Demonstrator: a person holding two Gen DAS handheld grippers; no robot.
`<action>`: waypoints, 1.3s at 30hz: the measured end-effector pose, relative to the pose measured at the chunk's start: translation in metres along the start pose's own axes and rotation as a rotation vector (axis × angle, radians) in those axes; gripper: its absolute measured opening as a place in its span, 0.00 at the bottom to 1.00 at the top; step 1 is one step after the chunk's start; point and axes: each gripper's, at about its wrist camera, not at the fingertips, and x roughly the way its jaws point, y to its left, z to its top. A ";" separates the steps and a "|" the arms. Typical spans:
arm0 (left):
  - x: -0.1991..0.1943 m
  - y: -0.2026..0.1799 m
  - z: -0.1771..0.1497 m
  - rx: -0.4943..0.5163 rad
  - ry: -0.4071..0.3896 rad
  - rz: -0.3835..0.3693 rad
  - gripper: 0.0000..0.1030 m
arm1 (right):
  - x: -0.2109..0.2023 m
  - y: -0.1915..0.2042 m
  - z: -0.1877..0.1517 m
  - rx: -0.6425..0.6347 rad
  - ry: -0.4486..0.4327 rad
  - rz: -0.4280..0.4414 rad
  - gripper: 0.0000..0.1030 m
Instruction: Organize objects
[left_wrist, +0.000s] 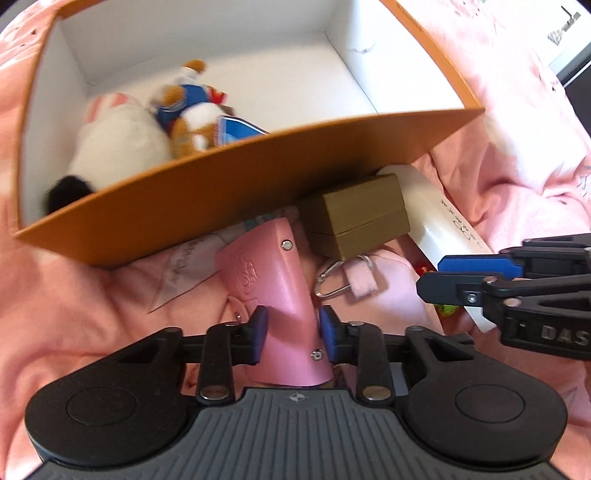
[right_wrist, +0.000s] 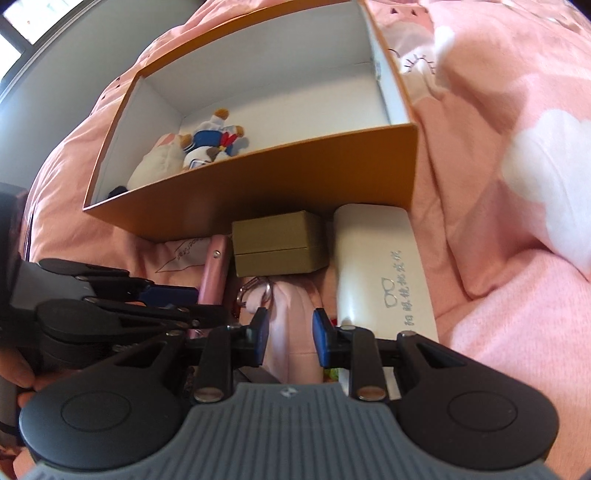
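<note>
Glossy pink leather case (left_wrist: 275, 280), embossed, two rivets, clamped between the left gripper (left_wrist: 293, 332) pads.

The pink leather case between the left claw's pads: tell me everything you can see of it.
The pink leather case is a tapered, smooth sleeve with an embossed emblem and two metal rivets. It lies on the pink bedding, narrow end towards the camera, wide end by the olive box. The left claw is shut on its narrow end.

Pink leather case (left_wrist: 280, 280) beside orange box (left_wrist: 236, 192)
</note>
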 end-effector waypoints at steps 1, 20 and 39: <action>-0.004 0.004 -0.002 -0.006 -0.005 0.002 0.27 | 0.002 0.002 0.001 -0.011 0.009 0.000 0.28; -0.010 0.042 0.000 -0.136 -0.048 -0.025 0.21 | 0.067 0.024 0.025 -0.170 0.244 -0.114 0.38; -0.073 0.020 -0.006 -0.106 -0.239 -0.160 0.18 | -0.058 0.018 0.026 -0.160 -0.049 -0.177 0.21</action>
